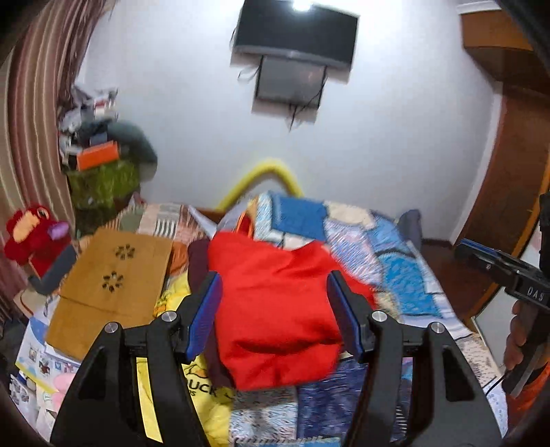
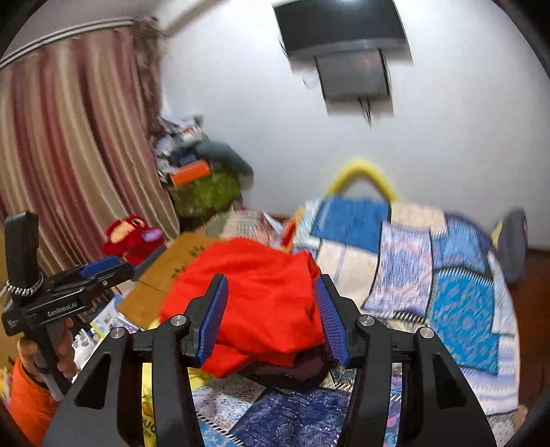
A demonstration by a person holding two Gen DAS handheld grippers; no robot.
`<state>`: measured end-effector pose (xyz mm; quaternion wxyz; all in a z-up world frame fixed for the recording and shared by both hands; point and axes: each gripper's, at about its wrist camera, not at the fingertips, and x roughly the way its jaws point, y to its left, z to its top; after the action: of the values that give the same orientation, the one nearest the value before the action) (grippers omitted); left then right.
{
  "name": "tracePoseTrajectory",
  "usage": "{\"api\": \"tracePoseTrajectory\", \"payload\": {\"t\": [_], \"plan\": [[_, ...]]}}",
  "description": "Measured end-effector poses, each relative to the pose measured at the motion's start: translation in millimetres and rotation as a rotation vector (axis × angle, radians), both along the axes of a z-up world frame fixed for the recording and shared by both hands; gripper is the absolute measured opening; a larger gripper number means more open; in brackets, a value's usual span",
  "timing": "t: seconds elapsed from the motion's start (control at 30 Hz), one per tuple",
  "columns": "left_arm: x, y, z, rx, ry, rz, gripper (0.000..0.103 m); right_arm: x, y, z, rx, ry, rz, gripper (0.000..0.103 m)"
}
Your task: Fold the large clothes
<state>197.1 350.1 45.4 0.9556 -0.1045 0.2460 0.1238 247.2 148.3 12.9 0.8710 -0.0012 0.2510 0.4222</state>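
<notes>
dark garment (image 2: 295, 369): mostly hidden under red cloth (image 2: 261, 292) | TV (image 1: 295, 31): top cropped, blurred

A white wall (image 1: 395, 144) carries a dark screen (image 1: 295, 34) at twelve o'clock; striped curtain (image 2: 68, 144) at nine, seemingly a wooden wardrobe (image 1: 508, 172) at three.

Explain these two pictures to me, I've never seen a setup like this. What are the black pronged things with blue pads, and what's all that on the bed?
No robot here: a person holds a hand-held gripper in each hand, each with a fisheye camera looking along its two fingers. One picture is from the left gripper, the other from the right gripper; each also shows the other tool at its edge. Both stand open, holding nothing, pointed at a red garment lying crumpled on a dark garment on the patchwork bedspread. Beside them lie a yellow garment, a brown board and a red plush toy.
</notes>
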Motion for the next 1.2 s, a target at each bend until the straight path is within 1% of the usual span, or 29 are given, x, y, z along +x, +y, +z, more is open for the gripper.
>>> {"api": "tracePoseTrajectory", "payload": {"t": [0.1, 0.17, 0.27, 0.33, 0.43, 0.5, 0.6, 0.73, 0.8, 0.83, 0.87, 0.9, 0.93, 0.97, 1.0, 1.2], "plan": [[-35.0, -32.1, 27.1, 0.037, -0.090, -0.015, 0.061, -38.0, -24.1, 21.0, 0.068, -0.071, 0.009, 0.050], [-63.4, -56.8, 42.8, 0.071, -0.154, -0.015, 0.061, -57.4, -36.7, 28.6, 0.102, -0.109, 0.009, 0.050], [-100.7, -83.5, 53.9, 0.095, -0.231, -0.004, 0.061, -89.4, -56.3, 38.1, 0.147, -0.170, 0.006, 0.050], [-122.4, -99.4, 57.9, 0.114, -0.267, 0.008, 0.061, -108.3, -66.1, 40.6, 0.168, -0.213, 0.001, 0.050], [-152.0, -123.5, 57.9, 0.179, -0.314, 0.058, 0.061, -127.7, -73.5, 38.9, 0.184, -0.246, -0.007, 0.050], [-167.2, -138.7, 54.7, 0.216, -0.331, 0.088, 0.061, -140.9, -76.8, 35.5, 0.189, -0.265, -0.015, 0.050], [-181.5, -152.6, 46.6, 0.218, -0.345, 0.095, 0.061, -150.3, -75.2, 29.0, 0.175, -0.285, -0.035, 0.050], [-193.7, -166.7, 37.2, 0.239, -0.343, 0.132, 0.063, -157.6, -74.7, 22.2, 0.151, -0.302, -0.049, 0.051], [-195.2, -167.2, 32.4, 0.227, -0.339, 0.136, 0.073, -159.5, -74.7, 19.8, 0.147, -0.290, -0.050, 0.059], [-195.9, -168.8, 30.1, 0.227, -0.338, 0.140, 0.074, -160.9, -75.4, 18.0, 0.146, -0.284, -0.060, 0.066], [-196.2, -171.4, 28.3, 0.236, -0.334, 0.148, 0.077, -160.9, -74.9, 17.2, 0.143, -0.285, -0.073, 0.072], [-196.3, -173.3, 26.0, 0.250, -0.329, 0.160, 0.084, -160.8, -73.8, 16.8, 0.137, -0.291, -0.088, 0.074], [-197.6, -175.0, 24.5, 0.261, -0.328, 0.171, 0.089, -162.1, -75.1, 15.5, 0.135, -0.294, -0.093, 0.079], [-198.5, -176.5, 23.0, 0.269, -0.328, 0.179, 0.098, -161.4, -73.8, 15.4, 0.130, -0.292, -0.099, 0.083], [-199.6, -178.3, 21.6, 0.276, -0.329, 0.186, 0.101, -160.6, -72.7, 15.5, 0.125, -0.288, -0.103, 0.084], [-201.4, -179.1, 15.3, 0.275, -0.321, 0.203, 0.102, -157.0, -76.5, 8.9, 0.107, -0.256, -0.123, 0.088]]}}
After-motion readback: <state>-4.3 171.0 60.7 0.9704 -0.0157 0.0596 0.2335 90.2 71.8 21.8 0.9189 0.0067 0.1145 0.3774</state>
